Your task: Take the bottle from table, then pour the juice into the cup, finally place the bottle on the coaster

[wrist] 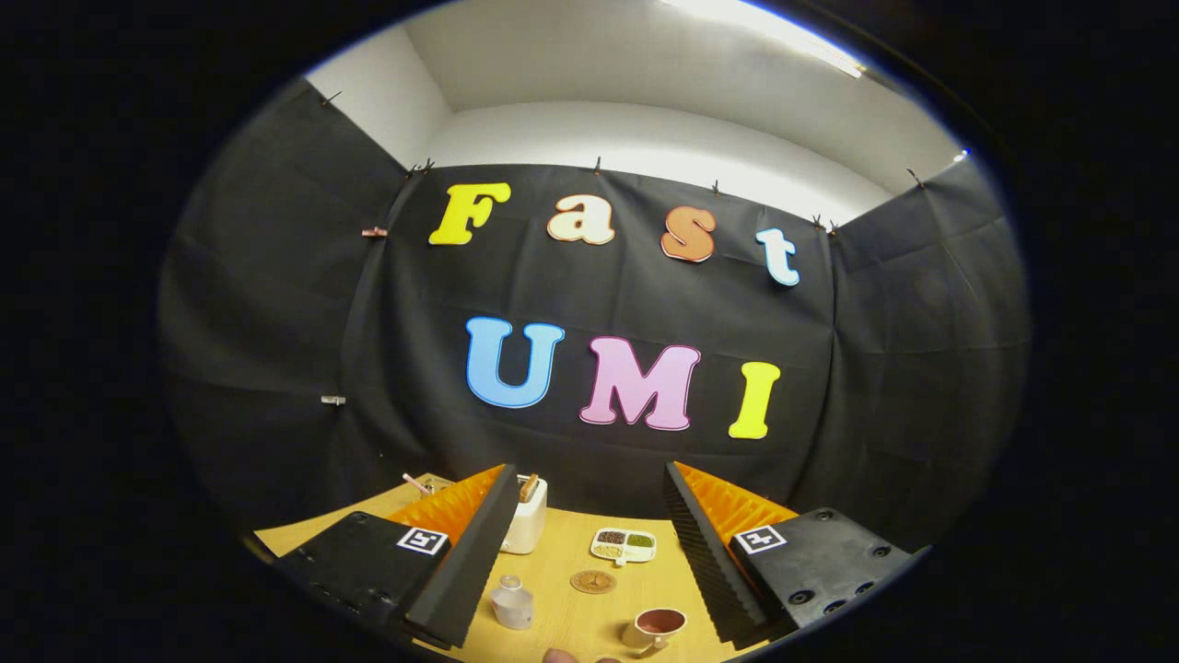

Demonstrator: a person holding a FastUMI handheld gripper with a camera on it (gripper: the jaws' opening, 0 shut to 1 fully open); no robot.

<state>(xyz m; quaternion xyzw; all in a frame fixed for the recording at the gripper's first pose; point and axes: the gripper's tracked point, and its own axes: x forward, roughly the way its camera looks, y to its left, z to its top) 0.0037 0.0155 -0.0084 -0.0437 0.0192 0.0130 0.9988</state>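
The bottle [512, 603] stands upright on the desk [562, 571], between my fingers and close by the left one, untouched. To its right sits the round coaster [592, 581], and nearer me, beside the right finger, the cup [656, 627]. Beyond the coaster lies a divided dish [624, 544] of small foods; a toaster [526, 516] stands past the bottle. My gripper [589, 502] is spread wide, holding nothing.

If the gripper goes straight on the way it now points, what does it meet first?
The open gripper points above the table, so the way looks free up to the booth's cloth wall. The bottle, coaster and cup seem to lie lower.
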